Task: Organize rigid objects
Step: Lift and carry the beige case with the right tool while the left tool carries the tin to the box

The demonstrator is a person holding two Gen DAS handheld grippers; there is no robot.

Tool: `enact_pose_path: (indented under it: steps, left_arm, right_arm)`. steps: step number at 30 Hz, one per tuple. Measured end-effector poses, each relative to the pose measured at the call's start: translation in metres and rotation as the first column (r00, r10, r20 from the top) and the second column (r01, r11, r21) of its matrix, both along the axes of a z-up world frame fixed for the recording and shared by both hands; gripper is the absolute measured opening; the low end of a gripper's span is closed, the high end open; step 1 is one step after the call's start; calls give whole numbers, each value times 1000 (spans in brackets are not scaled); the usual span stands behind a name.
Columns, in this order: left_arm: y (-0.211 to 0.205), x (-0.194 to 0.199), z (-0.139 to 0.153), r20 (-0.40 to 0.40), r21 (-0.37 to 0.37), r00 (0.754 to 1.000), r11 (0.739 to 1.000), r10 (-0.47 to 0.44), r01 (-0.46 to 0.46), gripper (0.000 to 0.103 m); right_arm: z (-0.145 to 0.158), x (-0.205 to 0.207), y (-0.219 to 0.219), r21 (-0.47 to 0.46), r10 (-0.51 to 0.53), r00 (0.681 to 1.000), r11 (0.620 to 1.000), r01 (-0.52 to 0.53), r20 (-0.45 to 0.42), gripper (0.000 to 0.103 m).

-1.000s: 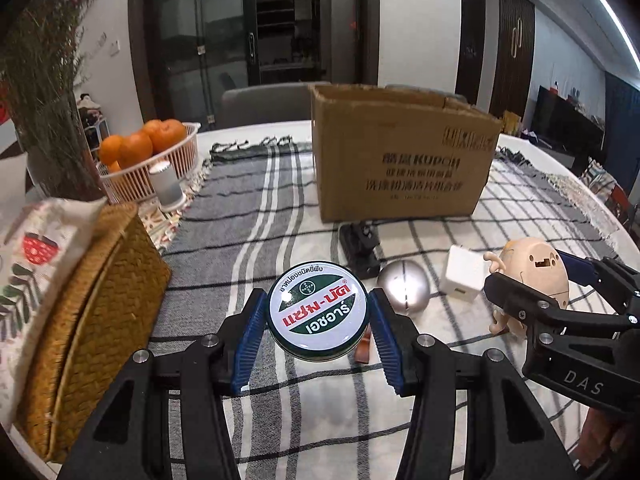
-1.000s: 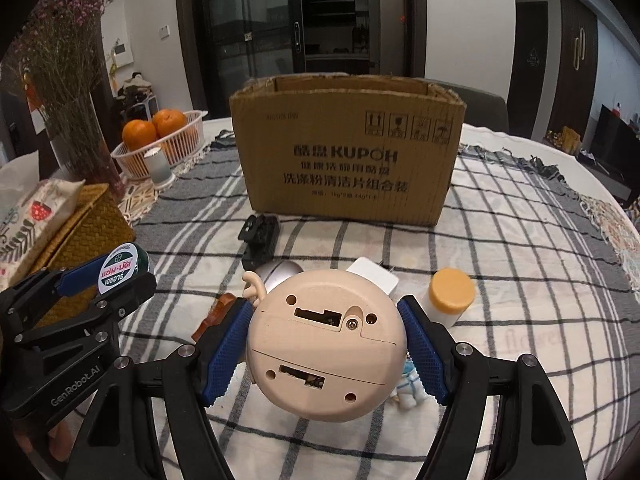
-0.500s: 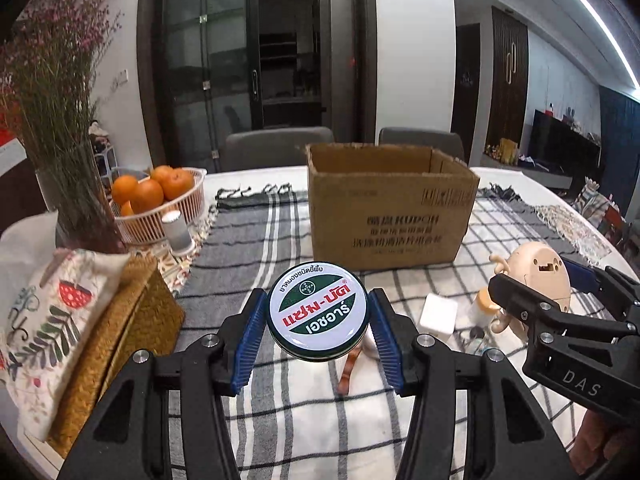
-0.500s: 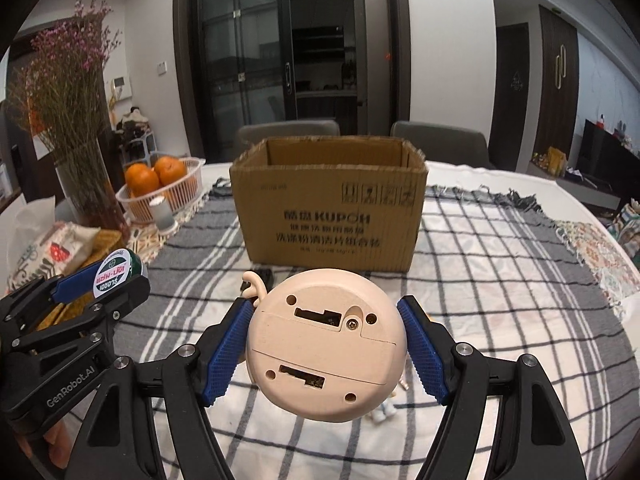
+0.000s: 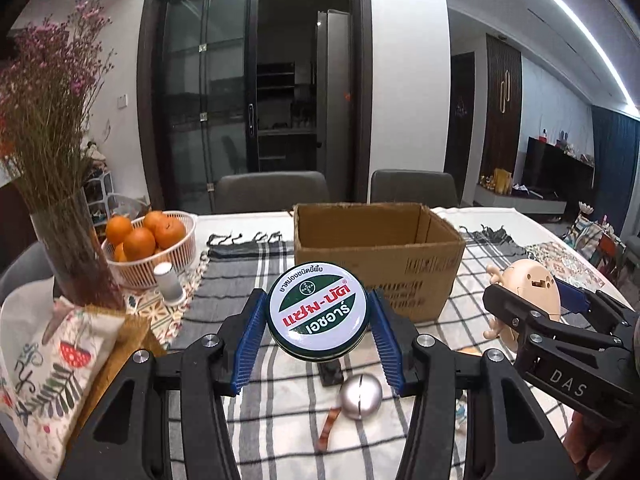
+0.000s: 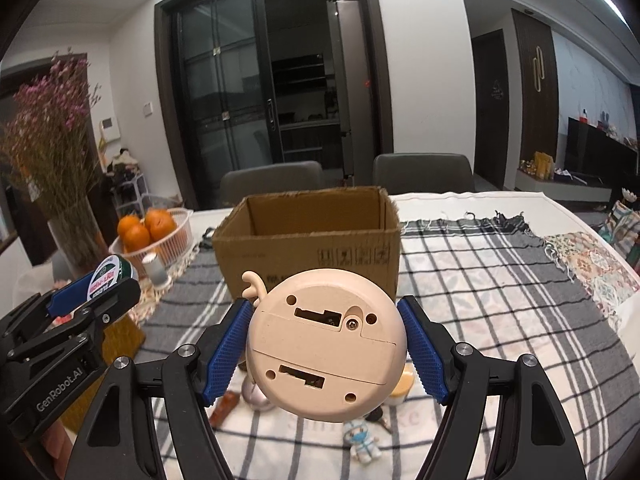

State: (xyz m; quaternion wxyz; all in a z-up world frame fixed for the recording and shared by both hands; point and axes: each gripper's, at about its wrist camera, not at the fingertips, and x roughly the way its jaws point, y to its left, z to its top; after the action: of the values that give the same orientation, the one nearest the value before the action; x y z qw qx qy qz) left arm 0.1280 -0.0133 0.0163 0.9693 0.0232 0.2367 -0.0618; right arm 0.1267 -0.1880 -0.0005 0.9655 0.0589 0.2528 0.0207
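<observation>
My left gripper (image 5: 318, 312) is shut on a round green-and-white balm tin (image 5: 318, 310), held above the table in front of the open cardboard box (image 5: 376, 240). My right gripper (image 6: 325, 340) is shut on a beige round toy (image 6: 325, 344) with its underside toward the camera, also raised before the box (image 6: 308, 236). Each gripper shows in the other's view: the right one with the toy (image 5: 528, 292), the left one with the tin (image 6: 106, 280). On the checked cloth below lie a silver ball (image 5: 361, 390), a brown strip (image 5: 327, 426) and a small figurine (image 6: 362, 440).
A white basket of oranges (image 5: 148, 240) and a small white cylinder (image 5: 168, 284) stand at the left, with a vase of dried flowers (image 5: 68, 240) and a woven box with a printed pouch (image 5: 52, 360). Two grey chairs (image 5: 272, 190) stand behind the table.
Both grippers have risen well above the table with their objects held, so the box's open top now shows and the table items sit lower in view.
</observation>
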Motion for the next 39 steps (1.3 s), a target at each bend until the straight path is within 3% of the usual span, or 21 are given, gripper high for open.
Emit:
enact_pose_path:
  steps: [21, 39]
  left_arm:
    - [-16, 56, 20, 27, -14, 1000, 1000, -13, 13, 51]
    - [-30, 130, 24, -35, -31, 999, 999, -32, 31, 51]
  right_arm:
    - [22, 54, -19, 15, -31, 999, 999, 30, 23, 75]
    - [25, 127, -32, 30, 2, 998, 1000, 0, -67, 75]
